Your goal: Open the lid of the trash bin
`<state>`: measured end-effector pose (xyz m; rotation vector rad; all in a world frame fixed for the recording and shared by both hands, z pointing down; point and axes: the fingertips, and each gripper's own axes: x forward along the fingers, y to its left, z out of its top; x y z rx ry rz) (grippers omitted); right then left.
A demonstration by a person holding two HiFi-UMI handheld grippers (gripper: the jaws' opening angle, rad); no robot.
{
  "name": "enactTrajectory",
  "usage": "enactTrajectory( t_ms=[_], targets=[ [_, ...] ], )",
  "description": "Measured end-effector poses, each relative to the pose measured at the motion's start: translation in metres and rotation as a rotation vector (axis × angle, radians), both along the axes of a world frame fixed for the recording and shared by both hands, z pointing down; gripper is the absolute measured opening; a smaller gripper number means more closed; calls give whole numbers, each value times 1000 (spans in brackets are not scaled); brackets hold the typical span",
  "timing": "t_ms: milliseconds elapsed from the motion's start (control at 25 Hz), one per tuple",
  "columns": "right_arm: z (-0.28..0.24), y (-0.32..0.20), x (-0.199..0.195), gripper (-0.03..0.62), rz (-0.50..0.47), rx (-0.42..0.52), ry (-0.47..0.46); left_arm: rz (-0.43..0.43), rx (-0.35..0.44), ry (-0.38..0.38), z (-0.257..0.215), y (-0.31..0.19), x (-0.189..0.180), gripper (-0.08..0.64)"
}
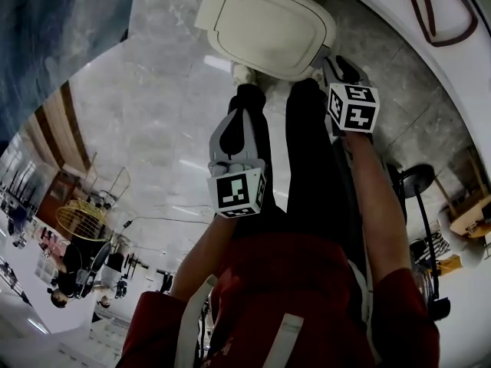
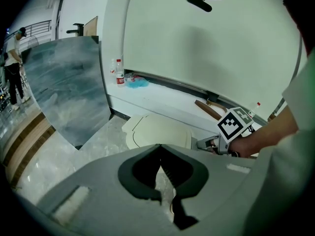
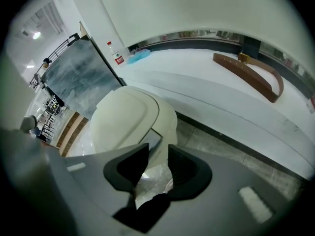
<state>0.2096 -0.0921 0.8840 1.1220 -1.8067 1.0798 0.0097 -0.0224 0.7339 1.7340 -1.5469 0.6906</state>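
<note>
The cream trash bin (image 1: 268,25) stands on the marble floor by a white ledge, its rounded lid (image 3: 128,122) down. In the head view both grippers hang low in front of it. My left gripper (image 1: 247,90) is at the bin's near side, short of it, and its jaws meet at the tips with nothing between them (image 2: 159,147). My right gripper (image 1: 327,58) is at the bin's right edge. Its jaws (image 3: 156,149) stand apart, and the bin's side shows through the gap without the pads touching it. The left gripper view also shows the bin (image 2: 157,132).
A white curved ledge (image 3: 206,82) runs behind the bin, with a bottle (image 2: 119,73), a blue cloth (image 2: 138,81) and a brown strap (image 3: 251,73) on it. A grey marble panel (image 2: 64,92) leans at the left. The person's dark trouser legs (image 1: 307,167) are just behind the grippers.
</note>
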Motion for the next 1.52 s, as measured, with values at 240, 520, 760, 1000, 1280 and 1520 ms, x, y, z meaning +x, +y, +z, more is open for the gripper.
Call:
enactTrajectory(
  t_ms=[240,520,760,1000,1280,1520],
  targets=[
    [4,-2,1,126,-57,4,25,0,-8,1,5,-1,3,6],
    [8,0,2,135,-108,8,67,13,-50,17,13,3,4,6],
    [9,-1,0,158,-116,-8,69,18,-85,30,15,11,3,6],
    [3,-4,2,173,-84,-19,79,27,-78,26,7,7,3,6],
    [-22,3,-1,172,-63,-46,78,20,-34,20,-18,-3,-10,6],
    [-61,17,-10,173,-108,-41,88,22,5,24,-52,-10,-16,6]
  ],
)
